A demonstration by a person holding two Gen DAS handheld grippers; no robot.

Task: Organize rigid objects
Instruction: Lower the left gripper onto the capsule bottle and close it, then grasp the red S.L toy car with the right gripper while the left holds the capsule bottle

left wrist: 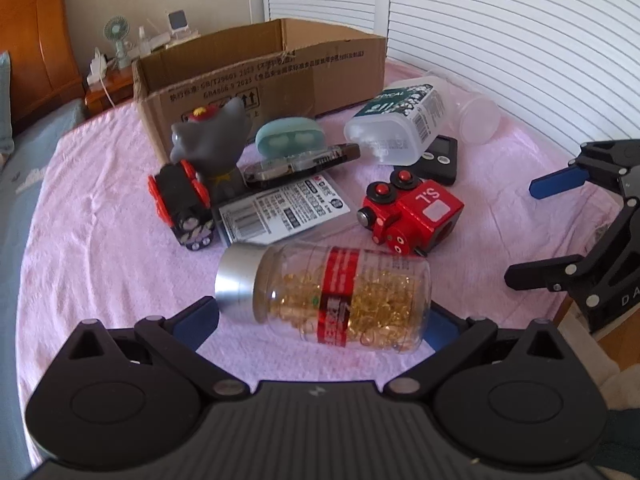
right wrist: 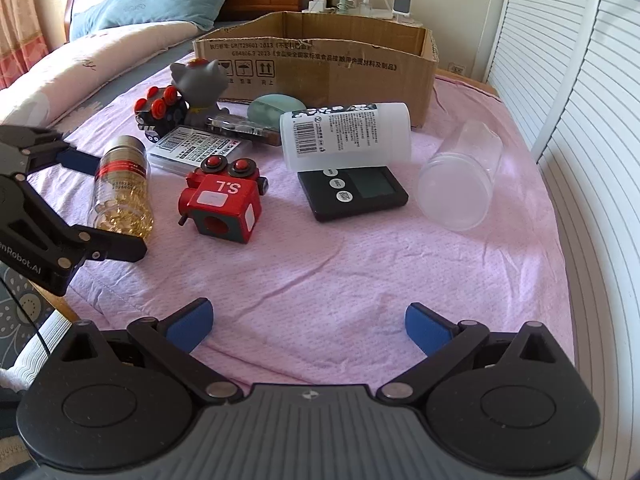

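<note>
A clear bottle of golden capsules (left wrist: pixel 332 292) (right wrist: pixel 120 188) with a silver cap lies on its side on the pink bedspread (right wrist: pixel 320 264). My left gripper (left wrist: pixel 320 322) (right wrist: pixel 100 204) is open, one finger at the cap end and one at the base; contact cannot be told. My right gripper (right wrist: pixel 308 328) (left wrist: pixel 524 232) is open and holds nothing, low over bare spread. Behind stands an open cardboard box (left wrist: pixel 260 64) (right wrist: pixel 320 60). A red toy robot (left wrist: pixel 412 212) (right wrist: pixel 224 204) lies just beyond the bottle.
In front of the box lie a grey cat figure (right wrist: pixel 200 80), a black toy with red wheels (right wrist: pixel 160 112), a card packet (right wrist: pixel 196 146), a teal case (right wrist: pixel 274 110), a white bottle (right wrist: pixel 348 136), a black timer (right wrist: pixel 352 192) and a clear cup (right wrist: pixel 460 180). Louvred doors (right wrist: pixel 580 120) run along the right.
</note>
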